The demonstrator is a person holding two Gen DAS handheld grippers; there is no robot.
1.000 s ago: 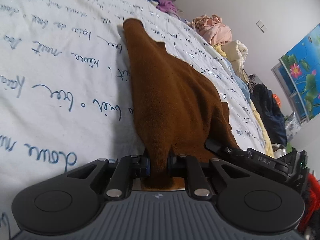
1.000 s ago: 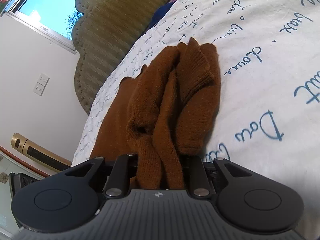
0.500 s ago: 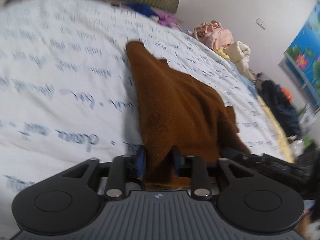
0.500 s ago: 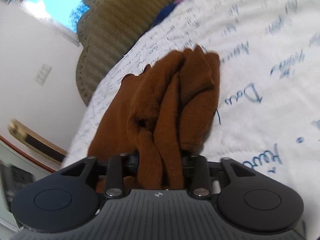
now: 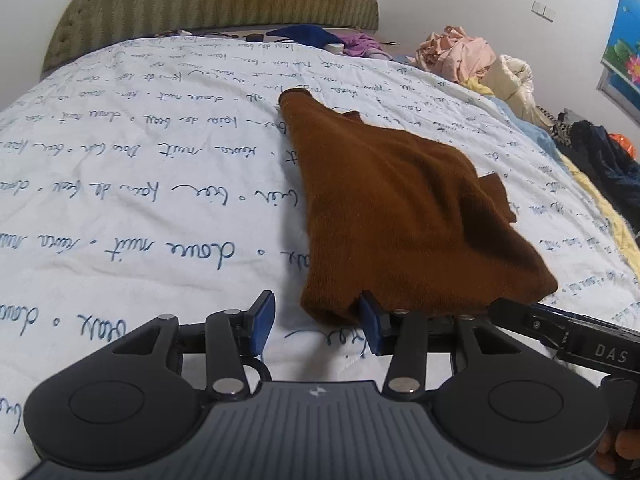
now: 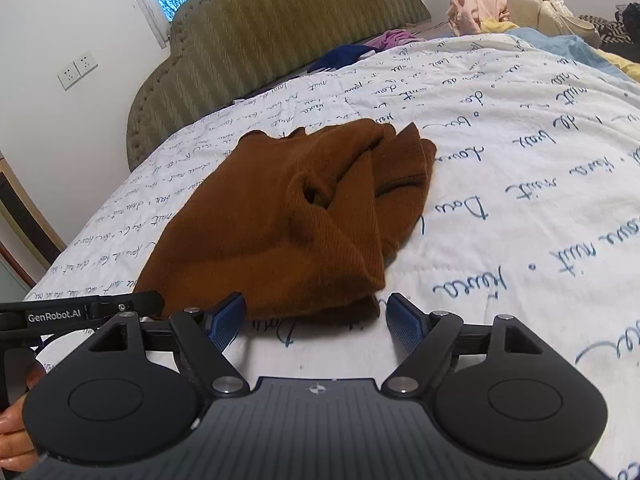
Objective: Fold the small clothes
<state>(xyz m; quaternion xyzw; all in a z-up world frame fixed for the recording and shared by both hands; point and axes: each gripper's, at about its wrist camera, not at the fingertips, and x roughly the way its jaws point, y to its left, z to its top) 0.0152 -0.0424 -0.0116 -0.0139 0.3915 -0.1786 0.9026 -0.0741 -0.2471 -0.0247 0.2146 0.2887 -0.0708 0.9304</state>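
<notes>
1. Left wrist view: the left gripper (image 5: 316, 324) is hovering low over the white quilt (image 5: 120, 208) printed with blue handwriting; its jaws have just been opening, and nothing is sitting between the blue pads (image 5: 262, 320).
2. The brown knitted garment (image 5: 400, 216) is lying folded on the quilt, its near hem touching or overlapping the inner side of the right-hand pad; whether it is really touching is unclear.
3. Right wrist view: the right gripper (image 6: 316, 316) is also standing wide, its jaws having just been opening, and is gripping nothing.
4. The garment (image 6: 288, 224) is lying just ahead of those pads (image 6: 404, 320), bunched in ridges on its right side, flatter on its left.
5. A padded olive headboard (image 6: 280, 36) is standing behind, and a heap of loose clothes (image 5: 472, 56) is lying at the bed's far right.
</notes>
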